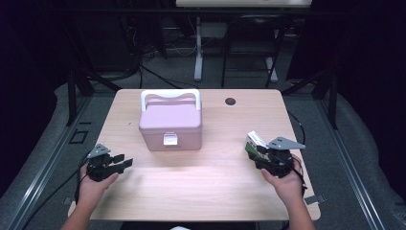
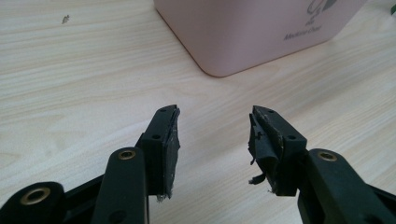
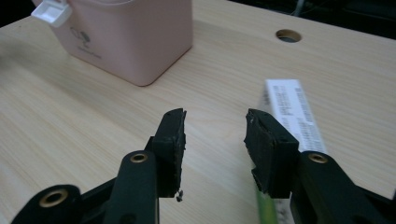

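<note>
A pink lidded box (image 1: 171,125) with a white handle and white front latch stands shut near the middle of the bench (image 1: 210,191), so its contents are hidden. The left gripper (image 2: 215,135) hovers nearby, fingers apart with nothing between. The right gripper (image 3: 215,135), fingers apart, has a small white-and-green carton (image 3: 293,112) lying just beside its outer finger.

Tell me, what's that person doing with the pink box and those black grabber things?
A person sits at a wooden table with a gripper in each hand. The pink box with a white handle stands closed in the middle. The left gripper waits near it, jaws open on nothing. The right gripper is beside a small white and green carton, jaws apart, not gripping it.
</note>
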